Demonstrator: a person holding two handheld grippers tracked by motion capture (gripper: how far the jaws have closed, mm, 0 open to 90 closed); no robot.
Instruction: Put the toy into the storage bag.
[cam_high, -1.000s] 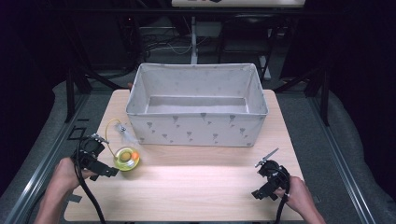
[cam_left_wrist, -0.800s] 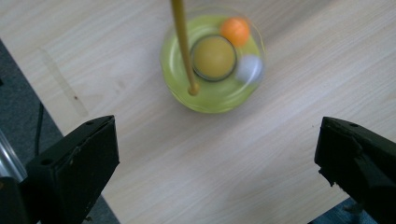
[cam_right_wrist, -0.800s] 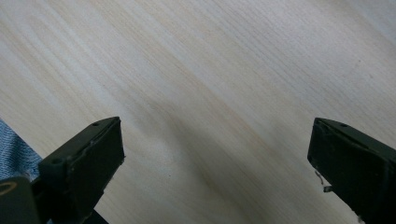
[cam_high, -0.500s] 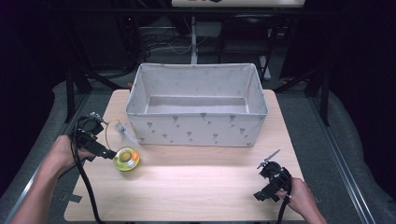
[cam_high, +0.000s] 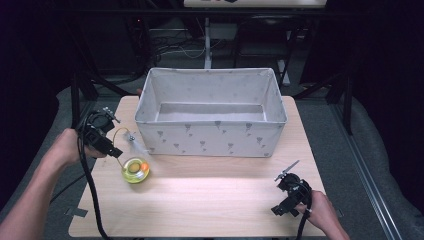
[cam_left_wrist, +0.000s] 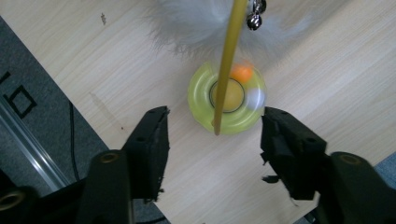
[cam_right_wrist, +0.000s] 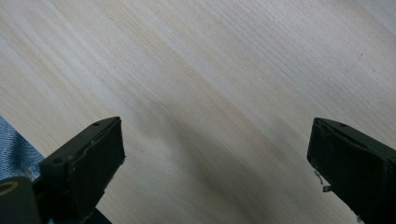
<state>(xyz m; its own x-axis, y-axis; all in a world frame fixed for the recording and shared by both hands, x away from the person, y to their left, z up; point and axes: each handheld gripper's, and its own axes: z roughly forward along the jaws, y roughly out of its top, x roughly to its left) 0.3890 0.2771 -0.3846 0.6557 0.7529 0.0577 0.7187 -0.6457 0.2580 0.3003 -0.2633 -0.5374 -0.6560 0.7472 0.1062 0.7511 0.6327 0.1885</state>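
Observation:
A round yellow-green cat toy with an orange ball in it lies on the wooden table, left of centre. A thin yellow wand rises from its middle and curves to a grey feather tuft with a small bell. My left gripper hovers just left of the toy, open, with the toy showing between and beyond its jaws, untouched. At the table's front right, my right gripper is open over bare wood, holding nothing.
A large pale fabric box with a small grey pattern stands open at the back middle of the table, close behind the toy. Dark floor and metal frame legs surround the table. A black cable trails from the left gripper.
My left gripper has moved away from the front edge toward the box's left corner and now points at the toy. The toy and the right gripper have hardly moved.

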